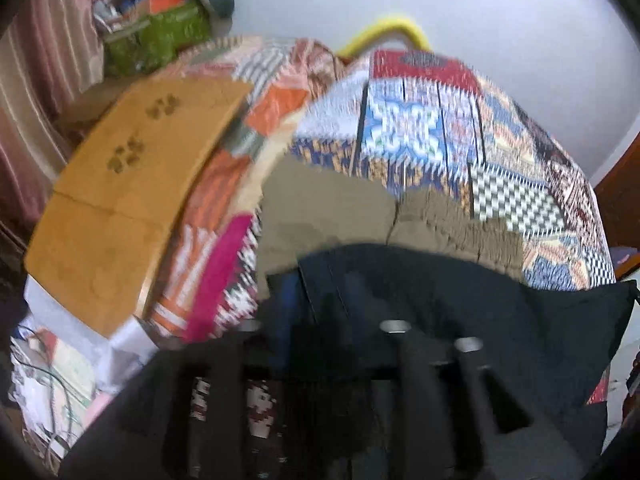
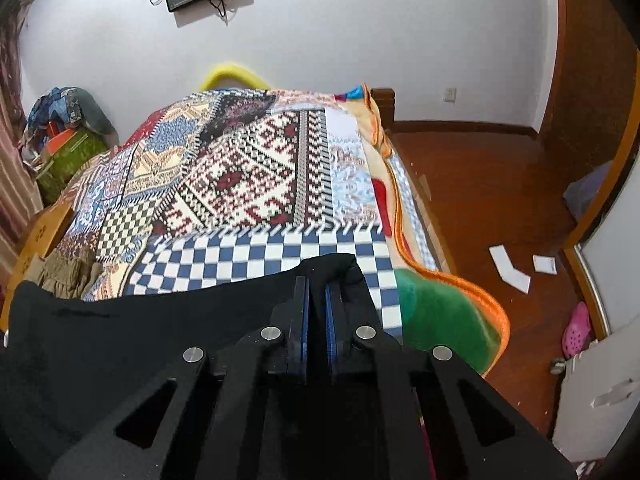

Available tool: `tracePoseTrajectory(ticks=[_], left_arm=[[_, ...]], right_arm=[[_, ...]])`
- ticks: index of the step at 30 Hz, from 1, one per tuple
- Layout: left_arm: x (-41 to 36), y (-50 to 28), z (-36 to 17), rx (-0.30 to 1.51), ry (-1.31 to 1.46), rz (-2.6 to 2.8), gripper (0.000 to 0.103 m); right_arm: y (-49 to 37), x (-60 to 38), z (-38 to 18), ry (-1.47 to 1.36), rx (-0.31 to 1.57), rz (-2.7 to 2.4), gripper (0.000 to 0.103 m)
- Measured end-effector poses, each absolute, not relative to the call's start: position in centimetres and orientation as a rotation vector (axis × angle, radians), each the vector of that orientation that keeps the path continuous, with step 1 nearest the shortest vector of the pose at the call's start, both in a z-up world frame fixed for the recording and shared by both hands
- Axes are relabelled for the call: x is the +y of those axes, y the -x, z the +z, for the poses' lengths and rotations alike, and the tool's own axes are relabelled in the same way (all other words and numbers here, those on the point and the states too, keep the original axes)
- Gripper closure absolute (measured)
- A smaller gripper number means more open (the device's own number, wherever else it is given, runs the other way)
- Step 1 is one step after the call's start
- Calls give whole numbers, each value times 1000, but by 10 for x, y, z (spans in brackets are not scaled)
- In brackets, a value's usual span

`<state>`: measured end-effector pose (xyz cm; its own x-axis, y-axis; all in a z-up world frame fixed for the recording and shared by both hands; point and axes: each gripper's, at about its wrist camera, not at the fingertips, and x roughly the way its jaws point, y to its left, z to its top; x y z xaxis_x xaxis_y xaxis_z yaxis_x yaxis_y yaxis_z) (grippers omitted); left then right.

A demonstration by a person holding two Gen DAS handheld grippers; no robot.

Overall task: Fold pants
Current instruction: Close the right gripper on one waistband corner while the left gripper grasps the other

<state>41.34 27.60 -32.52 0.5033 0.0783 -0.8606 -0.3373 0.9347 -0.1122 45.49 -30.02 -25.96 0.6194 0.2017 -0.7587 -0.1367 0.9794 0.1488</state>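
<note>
Lifting black pants (image 2: 120, 328) off patchwork bed (image 2: 256, 176) | right gripper (image 2: 316, 300) fingers pinching one pant corner | left gripper (image 1: 320, 312) fingers blurred, cannot tell grip | next: carry edge over, likely needs left regrasp

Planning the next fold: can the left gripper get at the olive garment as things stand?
Probably not directly. The black pants hang across the left gripper and cover the near edge of the olive garment; only its far part lies bare on the bed.
</note>
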Motion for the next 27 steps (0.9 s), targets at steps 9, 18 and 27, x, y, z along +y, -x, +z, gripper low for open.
tracePoseTrajectory(ticks=[9,18,27], left_arm=[[278,-410,-381,1112,373,236,24],[272,-401,-374,1124,385,166,69],[267,-404,-351,1101,310,189,75]], right_arm=[[-448,-303,-277,-44,929,193,95],[-446,-299,-297,-1,991,186,81],[-444,-303,-310,22,1023,168,50]])
